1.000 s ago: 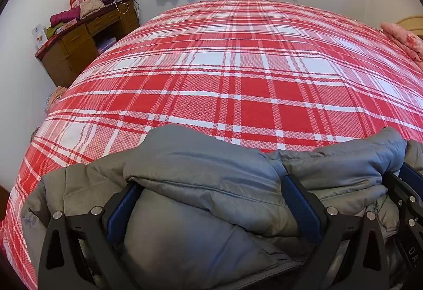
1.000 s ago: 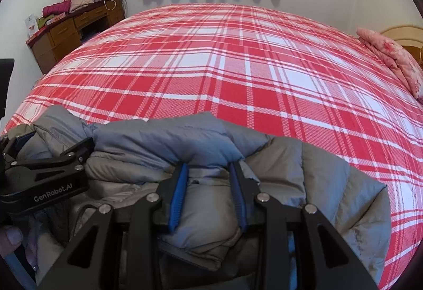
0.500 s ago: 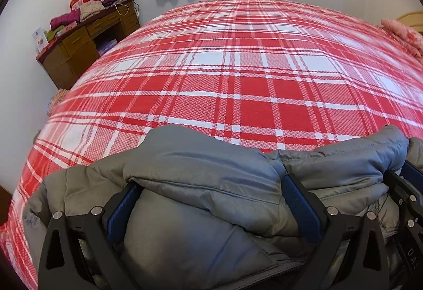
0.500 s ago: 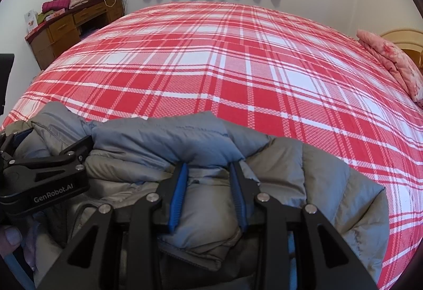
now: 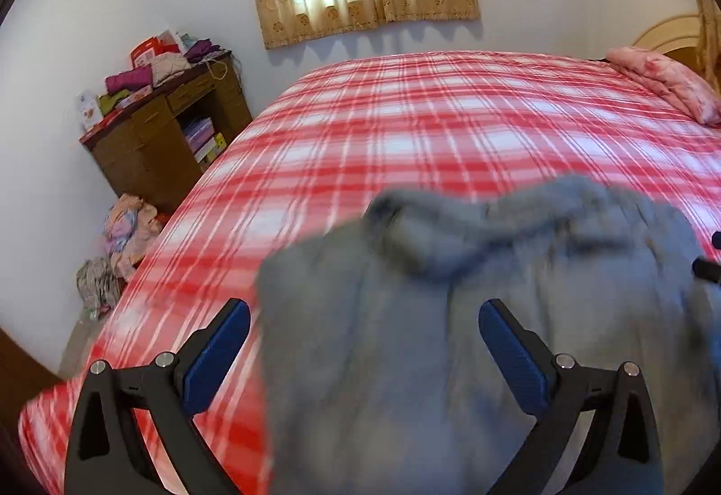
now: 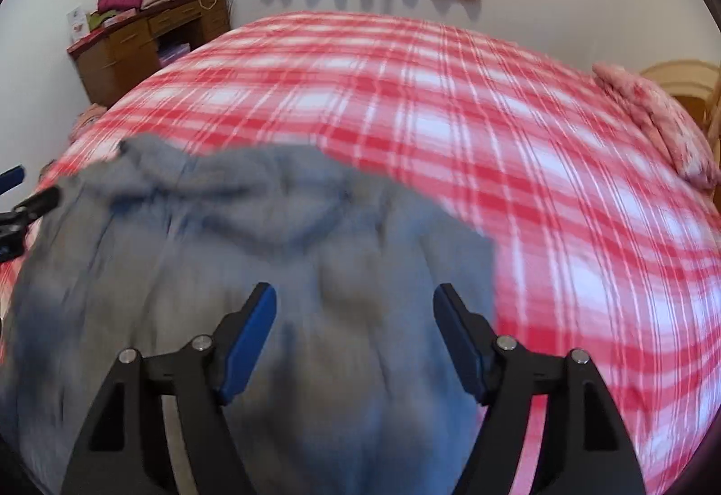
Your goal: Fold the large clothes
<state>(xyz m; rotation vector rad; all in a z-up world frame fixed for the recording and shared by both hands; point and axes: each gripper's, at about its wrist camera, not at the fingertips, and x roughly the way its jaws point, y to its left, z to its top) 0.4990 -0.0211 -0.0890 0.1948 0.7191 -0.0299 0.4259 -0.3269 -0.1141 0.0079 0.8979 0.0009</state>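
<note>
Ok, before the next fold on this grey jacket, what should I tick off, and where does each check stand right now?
1. Left tongs open, nothing pinched: ok.
2. Right tongs open, nothing pinched: ok.
3. Grey jacket lying on the plaid bed, not hanging off the tongs: ok.
4. Jacket flat and smooth enough to fold: cannot tell, both views are motion-blurred.
5. Free bed surface beyond the jacket: ok; the pink pillow sits far off at the headboard end.
6. Next grasp edge identified: cannot tell.
</note>
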